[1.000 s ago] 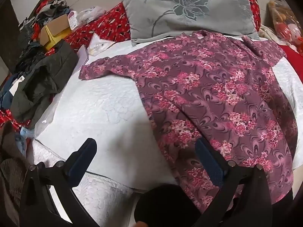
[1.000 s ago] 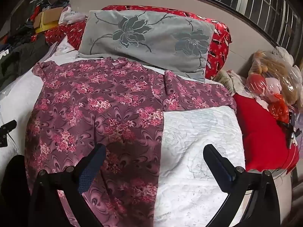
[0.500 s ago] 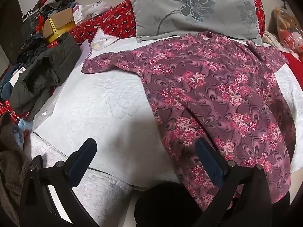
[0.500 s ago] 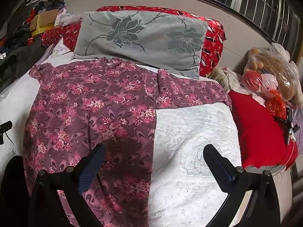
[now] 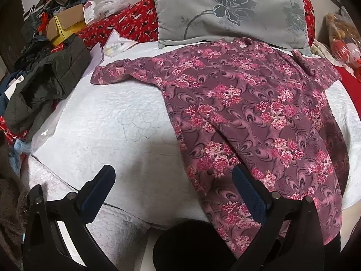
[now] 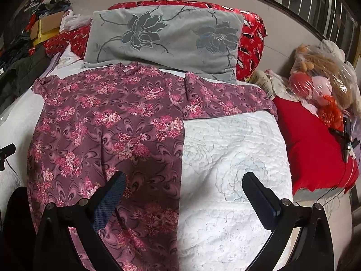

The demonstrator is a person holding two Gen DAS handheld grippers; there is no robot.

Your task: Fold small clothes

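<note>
I hold both grippers over the near edge of the bed [image 5: 117,122], each with its jaws spread wide and nothing between them. The floral top [image 5: 248,103] lies spread flat on the white quilt, its long axis running away from me: hem hanging over the near edge, collar touching the grey pillow [image 5: 227,11] at the far end, sleeves stretched out to either side. My left gripper [image 5: 173,185] straddles the garment's left side seam, one finger over bare quilt and the other over the cloth. My right gripper [image 6: 182,187] straddles the right side edge the same way. I judge each sleeve is for its own side's gripper to reach, well ahead. A dark jacket [image 5: 47,79] and clutter sit to the left, a bagged doll [image 6: 320,85] on red cloth to the right.
</note>
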